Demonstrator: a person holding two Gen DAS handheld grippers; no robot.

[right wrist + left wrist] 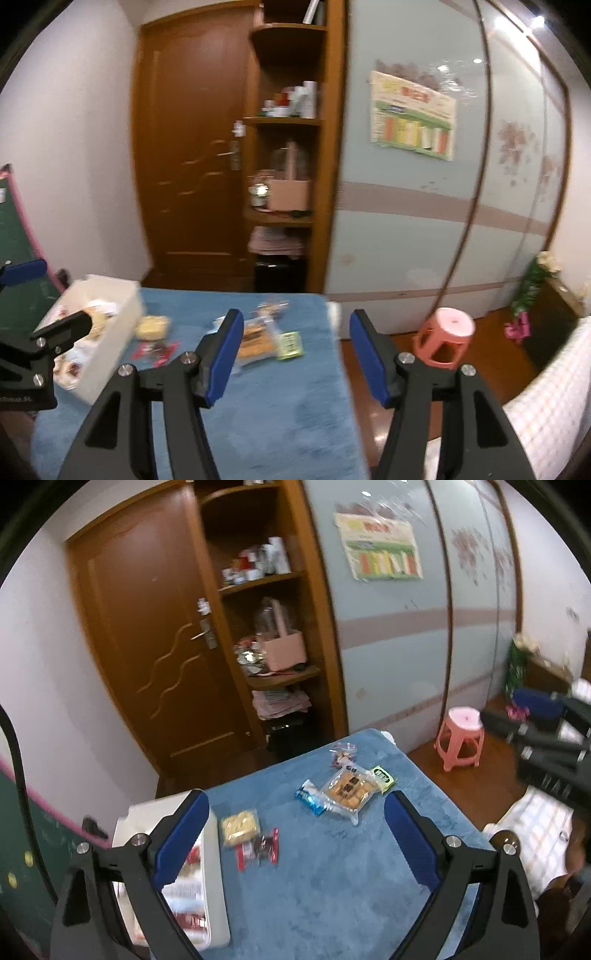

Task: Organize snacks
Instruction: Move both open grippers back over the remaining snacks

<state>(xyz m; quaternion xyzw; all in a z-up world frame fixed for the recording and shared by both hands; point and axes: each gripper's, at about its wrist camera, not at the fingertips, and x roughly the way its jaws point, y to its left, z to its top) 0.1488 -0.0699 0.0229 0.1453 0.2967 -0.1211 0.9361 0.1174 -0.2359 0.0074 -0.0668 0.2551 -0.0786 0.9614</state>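
Note:
Snack packets lie on a blue cloth-covered table (pixel 332 886): a clear bag of biscuits (pixel 347 788), a blue-white packet (pixel 310 799), a green-yellow packet (pixel 382 777), a yellow cracker pack (pixel 240 827), red wrappers (pixel 258 849), and a small packet (pixel 343 755) at the far edge. A white bin (pixel 216 878) at the left holds several snacks. My left gripper (pixel 295 834) hovers open above the table, nothing between its fingers. My right gripper (pixel 295 354) is open and empty over the table's right edge. The white bin (pixel 122 317), cracker pack (pixel 151 326) and biscuit bag (pixel 255 341) show in the right wrist view.
A wooden door (pixel 155 646) and cluttered shelves (pixel 269 627) stand behind the table. A pink stool (pixel 460 742) sits on the wooden floor at the right. The left gripper (pixel 40 332) appears over the bin in the right wrist view. Checked fabric (pixel 554 398) lies at right.

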